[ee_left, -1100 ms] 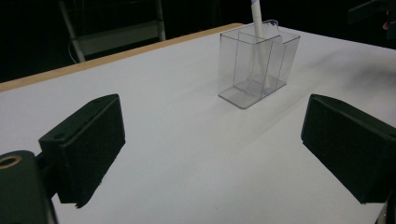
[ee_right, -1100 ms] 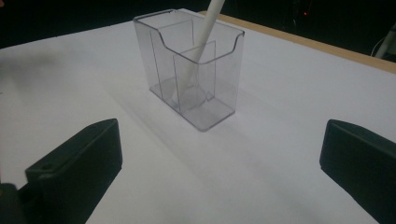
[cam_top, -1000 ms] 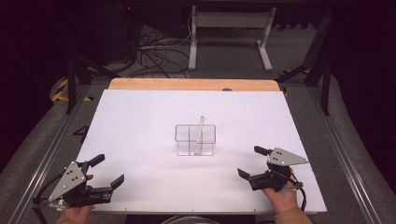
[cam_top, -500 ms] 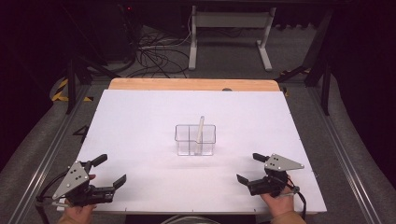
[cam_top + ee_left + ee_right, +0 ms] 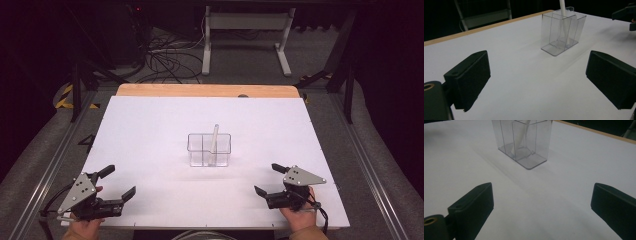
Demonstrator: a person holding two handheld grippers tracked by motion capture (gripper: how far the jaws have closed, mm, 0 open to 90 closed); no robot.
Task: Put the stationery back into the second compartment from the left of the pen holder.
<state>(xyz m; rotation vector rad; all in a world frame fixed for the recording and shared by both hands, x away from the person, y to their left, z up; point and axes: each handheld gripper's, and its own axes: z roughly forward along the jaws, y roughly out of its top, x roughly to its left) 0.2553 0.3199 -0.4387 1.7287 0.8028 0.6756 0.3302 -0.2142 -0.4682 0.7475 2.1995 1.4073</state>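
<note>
A clear plastic divided box (image 5: 209,149) stands in the middle of the white table (image 5: 150,130). A white spoon-like utensil (image 5: 214,142) leans upright in its right compartment. The same box (image 5: 562,31) and the utensil (image 5: 562,7) appear ahead in the left gripper view, and the box (image 5: 522,140) sits close ahead in the right gripper view. My left gripper (image 5: 118,183) rests near the front left edge, open and empty. My right gripper (image 5: 268,179) sits at the front right, open and empty, well short of the box.
A wooden strip (image 5: 205,90) edges the table's far side. Beyond it lie cables (image 5: 165,60) and a white metal stand (image 5: 245,35) on the floor. Metal rails (image 5: 370,170) run along both sides of the table.
Both grippers have drawn back slightly toward the front edge of the table. The box and utensil have not moved.
</note>
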